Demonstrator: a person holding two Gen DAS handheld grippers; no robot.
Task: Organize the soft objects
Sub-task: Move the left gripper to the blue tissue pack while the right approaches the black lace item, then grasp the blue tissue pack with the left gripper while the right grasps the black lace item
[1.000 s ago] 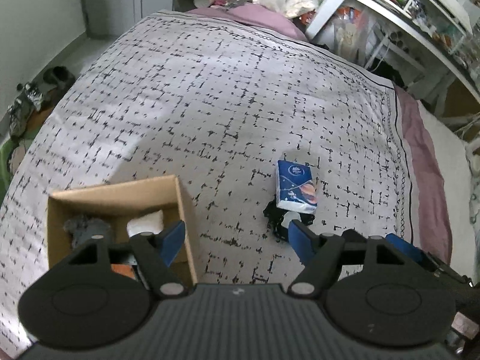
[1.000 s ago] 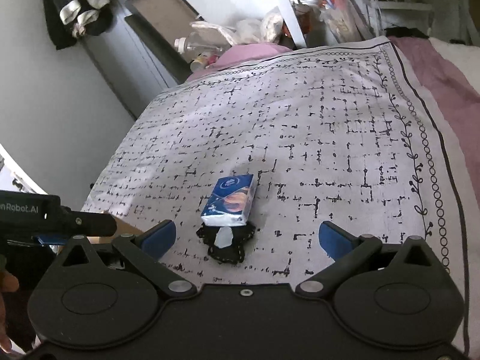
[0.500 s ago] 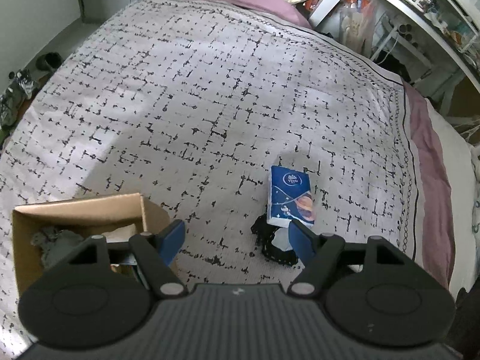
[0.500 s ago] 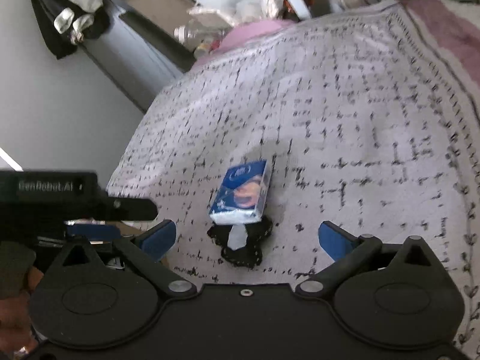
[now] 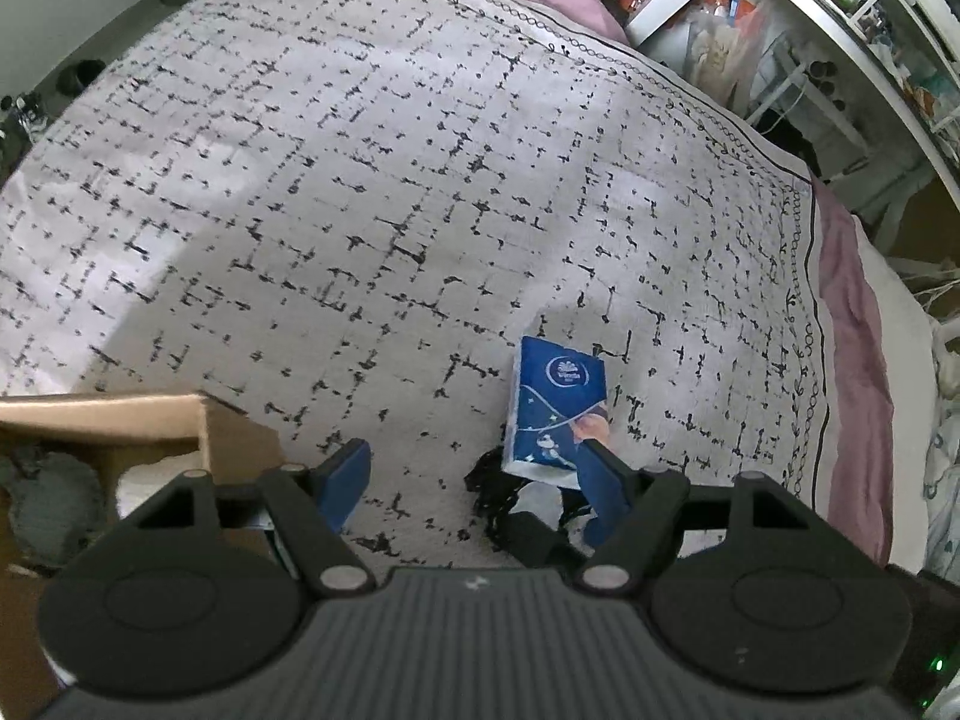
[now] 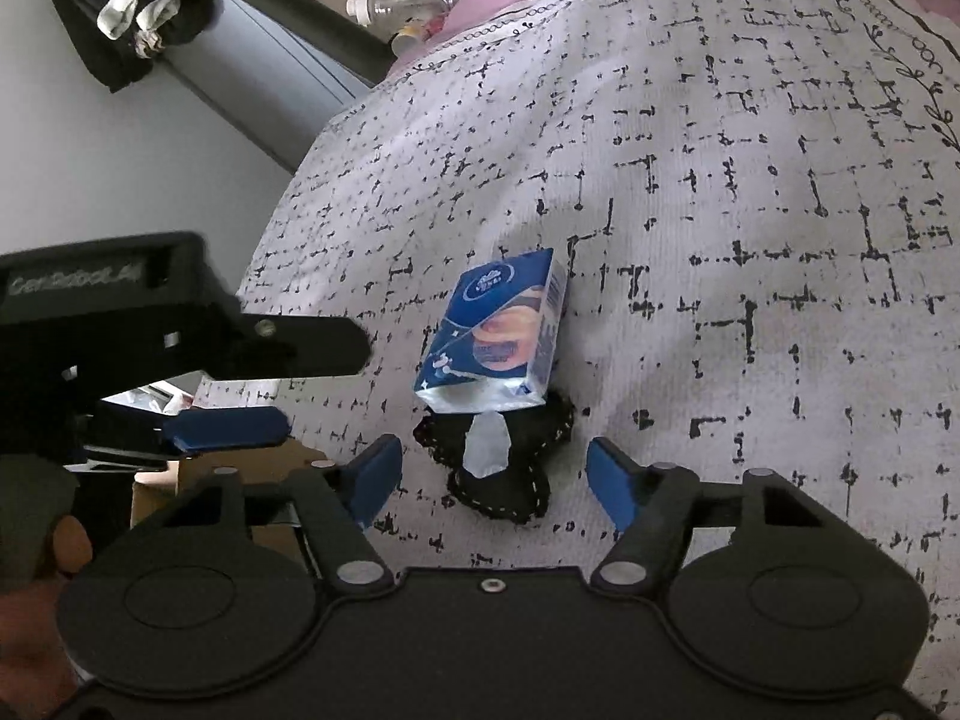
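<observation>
While both grippers hang low over the bed [image 5: 372, 192], a blue tissue pack [image 6: 498, 336] lies on the white bedspread with black marks. The near end of the pack rests on a small black cloth piece with pale stitching [image 6: 510, 474]. A bit of clear wrapper [image 6: 489, 450] sticks out from under the pack and lies on the black cloth.

The right gripper [image 6: 495, 480] has its blue fingers [image 6: 375, 480] spread wide and they hold nothing. The black cloth sits between them, just in front, not touched. The tissue pack is a little farther out, past the finger tips.

The left gripper [image 5: 474, 483] also has its fingers [image 5: 345, 480] wide apart with nothing in them. In the left wrist view, its right finger shows in front of the near corner of the tissue pack [image 5: 555, 408]; I cannot tell if it touches.

A brown cardboard box [image 5: 150, 420] stands on the bed to the left, well apart from the pack. Inside it are a gray fuzzy thing [image 5: 54, 504] and a white soft thing [image 5: 156, 474], side by side.

A pink sheet [image 5: 852, 396] shows along the far edge of the bed.
</observation>
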